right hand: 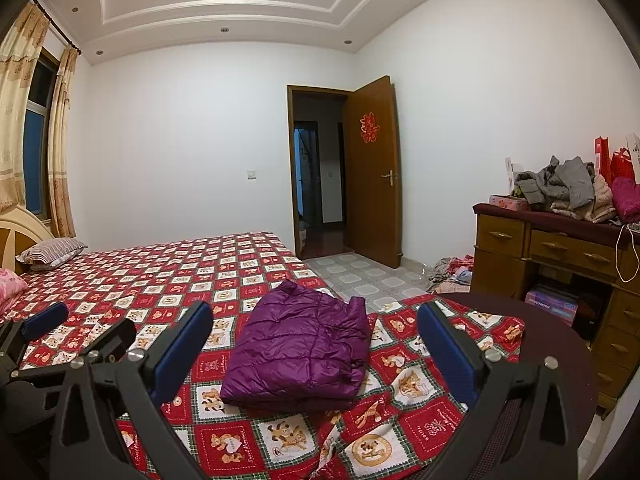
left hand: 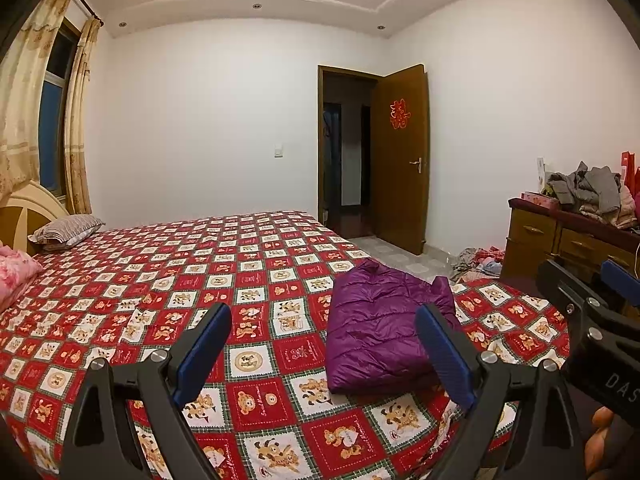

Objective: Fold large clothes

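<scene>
— Both grippers sit closest to the lenses. The left gripper (left hand: 324, 344) has its blue-padded fingers spread wide with nothing between them, and the right gripper (right hand: 316, 344) is spread the same way, also empty. Each hangs above the near edge of the bed (left hand: 160, 280).

— And the largest things, counted?

— One bed under a red, bear-patterned cover, one brown door (left hand: 400, 160) standing open, one wooden dresser (right hand: 540, 256) against the right wall. Two curtains (left hand: 24, 92) flank the window.

— Where is the garment?

— One purple puffer jacket (right hand: 296, 356) lies folded into a compact bundle near the bed's foot-end corner, on the side toward the door. It touches neither gripper.

— What does one view give that the other lacks?

— The left wrist view catches the right gripper (left hand: 580, 312) at its right edge, plus fingertips (left hand: 600, 436) of the person's hand at the lower right. The right wrist view catches the left gripper (right hand: 60, 328) at its left edge, and shows the dresser's full front with drawers and a box in its knee space, which the left view crops.

— Smaller things?

— One heap of grey and beige clothes (right hand: 560, 188) on the dresser, another loose heap (right hand: 452, 272) on the floor tiles beside it, one striped pillow (left hand: 66, 230) at the headboard edge, and one red paper ornament (left hand: 400, 114) on the door.
</scene>
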The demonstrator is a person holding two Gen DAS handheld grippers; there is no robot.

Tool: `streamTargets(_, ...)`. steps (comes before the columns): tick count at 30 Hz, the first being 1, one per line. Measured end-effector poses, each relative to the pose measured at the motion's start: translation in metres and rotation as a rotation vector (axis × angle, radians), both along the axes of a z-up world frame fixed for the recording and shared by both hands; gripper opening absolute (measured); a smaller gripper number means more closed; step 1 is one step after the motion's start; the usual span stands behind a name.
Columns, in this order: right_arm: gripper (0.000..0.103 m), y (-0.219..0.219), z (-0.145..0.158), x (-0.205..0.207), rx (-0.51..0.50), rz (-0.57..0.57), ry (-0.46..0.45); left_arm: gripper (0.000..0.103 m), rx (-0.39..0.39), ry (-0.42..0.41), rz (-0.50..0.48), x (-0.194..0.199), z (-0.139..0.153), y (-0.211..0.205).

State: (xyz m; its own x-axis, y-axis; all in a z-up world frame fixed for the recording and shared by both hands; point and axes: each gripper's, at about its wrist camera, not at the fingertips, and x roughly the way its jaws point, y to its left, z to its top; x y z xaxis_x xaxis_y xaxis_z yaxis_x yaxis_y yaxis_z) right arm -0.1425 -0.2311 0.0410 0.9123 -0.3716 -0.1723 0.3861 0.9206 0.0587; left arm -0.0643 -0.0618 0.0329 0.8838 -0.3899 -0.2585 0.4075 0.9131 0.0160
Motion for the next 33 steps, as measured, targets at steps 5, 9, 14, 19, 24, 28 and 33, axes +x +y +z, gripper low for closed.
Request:
streamTargets(5, 0.103, -0.0007, 0.0000, 0.0001, -0.001, 0.000, 0.000, 0.094, -0.004, -0.003, 0.000, -0.0005, 0.0009, 0.0012)
streamTargets(9, 0.103, -0.0007, -0.0002, -0.0001, -0.002, -0.001, 0.000, 0.094, -0.001, -0.004, 0.001, -0.0007, 0.0004, -0.0006)
streamTargets(14, 0.103, 0.0013, 0.0013, -0.0006, 0.003, 0.001, 0.003, 0.094, 0.003, -0.003, 0.001, -0.0013, 0.0003, -0.0018)
streamTargets(19, 0.103, 0.0013, 0.0044, -0.0007, 0.006, -0.001, 0.000, 0.094, 0.000, -0.008, 0.000, -0.0019, 0.0009, -0.0011)
streamTargets(24, 0.103, 0.0030, 0.0061, 0.0000, 0.006, -0.005, 0.004, 0.094, 0.010, -0.005, 0.016, -0.0003, 0.0005, -0.0018)
streamTargets(28, 0.103, 0.0041, 0.0058, -0.0001, 0.009, -0.013, 0.006, 0.094, 0.020, -0.010, 0.040, 0.0004, 0.0007, -0.0014)
streamTargets(33, 0.103, 0.0050, 0.0048, 0.0005, 0.012, -0.019, 0.008, 0.094, 0.021, -0.014, 0.047, 0.0007, 0.0017, -0.0004)
